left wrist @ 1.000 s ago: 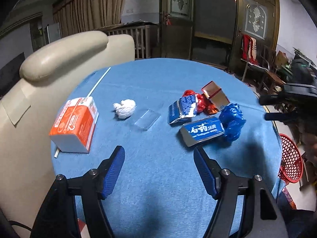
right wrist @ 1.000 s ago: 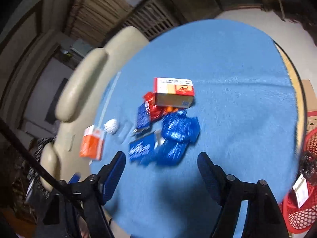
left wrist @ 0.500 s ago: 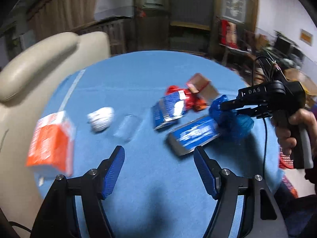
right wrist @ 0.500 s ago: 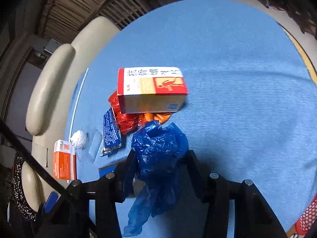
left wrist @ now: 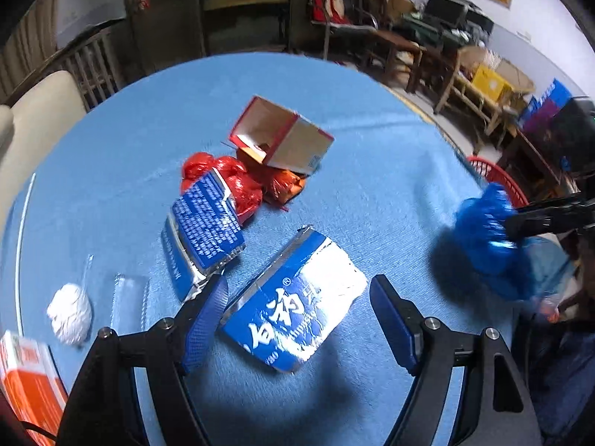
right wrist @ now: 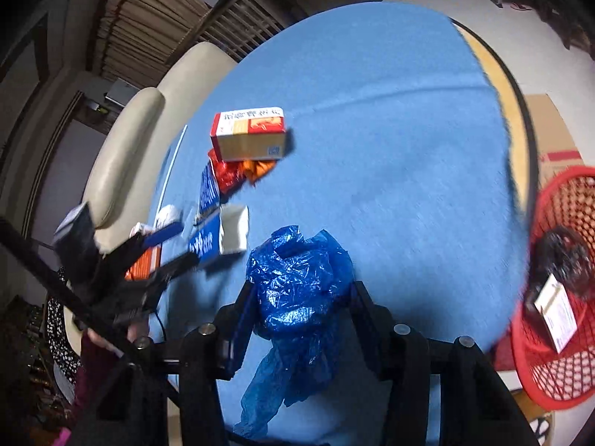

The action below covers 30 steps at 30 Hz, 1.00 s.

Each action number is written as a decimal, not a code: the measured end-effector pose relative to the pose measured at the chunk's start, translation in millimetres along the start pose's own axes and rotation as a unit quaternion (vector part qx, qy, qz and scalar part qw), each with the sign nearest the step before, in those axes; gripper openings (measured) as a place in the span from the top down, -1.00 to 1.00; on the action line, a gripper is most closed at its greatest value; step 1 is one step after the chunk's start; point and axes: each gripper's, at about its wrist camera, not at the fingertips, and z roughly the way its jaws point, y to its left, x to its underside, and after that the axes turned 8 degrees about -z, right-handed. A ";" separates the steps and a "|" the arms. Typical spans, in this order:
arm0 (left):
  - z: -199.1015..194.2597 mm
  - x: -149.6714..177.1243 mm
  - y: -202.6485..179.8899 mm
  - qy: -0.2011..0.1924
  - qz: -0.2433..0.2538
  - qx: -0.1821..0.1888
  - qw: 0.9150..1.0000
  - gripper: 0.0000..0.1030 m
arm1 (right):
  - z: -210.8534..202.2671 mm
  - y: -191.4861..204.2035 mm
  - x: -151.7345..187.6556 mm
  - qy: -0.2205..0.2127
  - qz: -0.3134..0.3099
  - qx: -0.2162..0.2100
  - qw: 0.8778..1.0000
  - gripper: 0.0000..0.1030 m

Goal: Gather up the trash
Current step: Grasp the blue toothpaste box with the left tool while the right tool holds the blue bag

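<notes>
My right gripper is shut on a crumpled blue plastic bag and holds it above the round blue table. In the left wrist view that bag hangs near the table's right edge, close to the red mesh basket. My left gripper points down at a flattened blue and white carton. Its jaws are opening and the carton lies between the fingers, pads clear of it. Beyond lie a blue packet, a red bag, an orange wrapper and an open red-edged box.
A white tissue ball, a clear plastic piece, an orange carton and a white straw lie at the table's left. The red basket stands on the floor to the right, with trash inside. A beige chair borders the left.
My right gripper has shut on the blue bag and lifted it toward the table's right edge. My left gripper has swung right and down over the blue and white carton.
</notes>
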 end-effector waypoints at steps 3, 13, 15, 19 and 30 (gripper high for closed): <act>13.1 3.9 -1.3 0.037 0.003 0.014 0.999 -0.53 | -4.5 -1.3 8.6 -0.003 0.000 0.001 1.000 -0.02; 6.1 27.5 -13.0 0.007 -0.051 -0.045 0.998 -0.39 | -9.3 4.1 10.8 -0.018 -0.011 -0.013 1.000 -0.02; 4.8 32.2 -15.2 -0.002 -0.069 -0.060 0.996 -0.38 | -9.7 6.2 12.6 -0.019 -0.016 -0.013 1.000 -0.02; -5.5 37.6 -19.6 -0.021 -0.105 -0.074 0.991 -0.38 | -13.4 9.2 16.2 -0.026 -0.026 -0.009 0.999 -0.02; -88.2 26.7 -90.8 -0.107 -0.134 -0.213 0.962 -0.38 | -53.9 21.7 22.6 -0.100 -0.073 0.009 0.992 -0.02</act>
